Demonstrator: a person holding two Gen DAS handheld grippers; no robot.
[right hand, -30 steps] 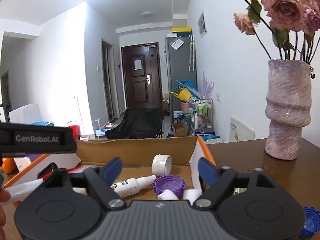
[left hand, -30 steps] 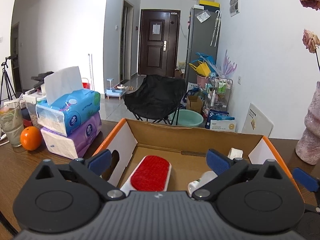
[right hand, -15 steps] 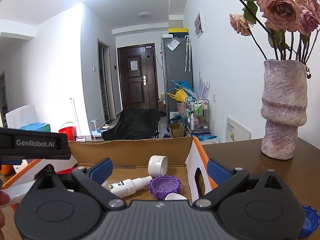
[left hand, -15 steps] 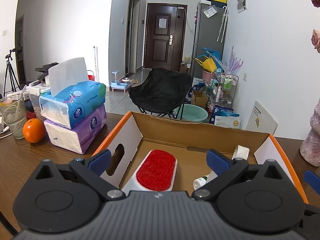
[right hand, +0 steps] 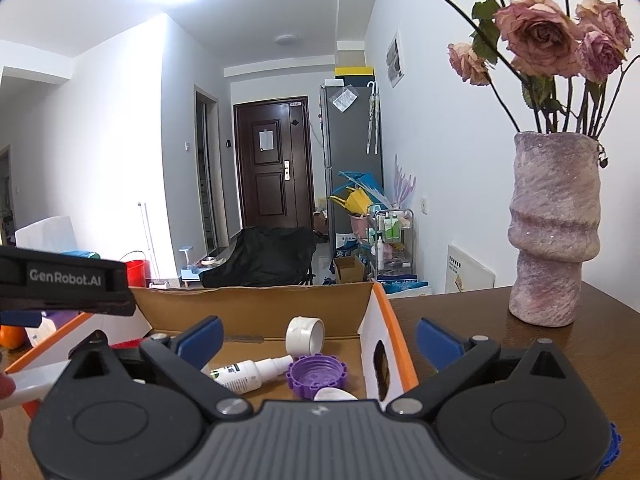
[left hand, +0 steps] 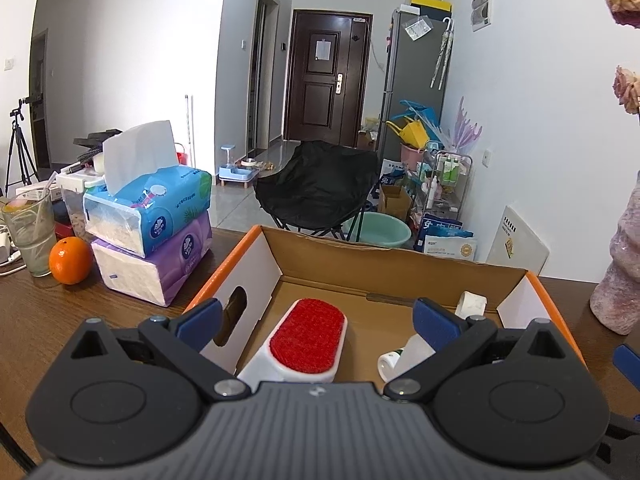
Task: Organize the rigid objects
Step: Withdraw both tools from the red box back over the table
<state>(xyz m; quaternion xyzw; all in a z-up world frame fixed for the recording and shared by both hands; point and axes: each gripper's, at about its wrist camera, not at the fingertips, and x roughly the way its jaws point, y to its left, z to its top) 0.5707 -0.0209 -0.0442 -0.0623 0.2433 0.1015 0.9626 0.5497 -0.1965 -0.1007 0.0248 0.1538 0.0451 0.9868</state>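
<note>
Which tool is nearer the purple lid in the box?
Right. The right tool hangs just above the purple lid; the left tool sits over the red brush instead.

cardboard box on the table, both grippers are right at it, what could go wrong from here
The right gripper stands wide open astride the cardboard box side wall, so pushing forward could shove or tip the box. The vase of dried flowers stands close on the right; a swing that way might topple it. A blue cap lies on the table by the gripper's lower right, mostly hidden and easy to knock off or miss.
</note>
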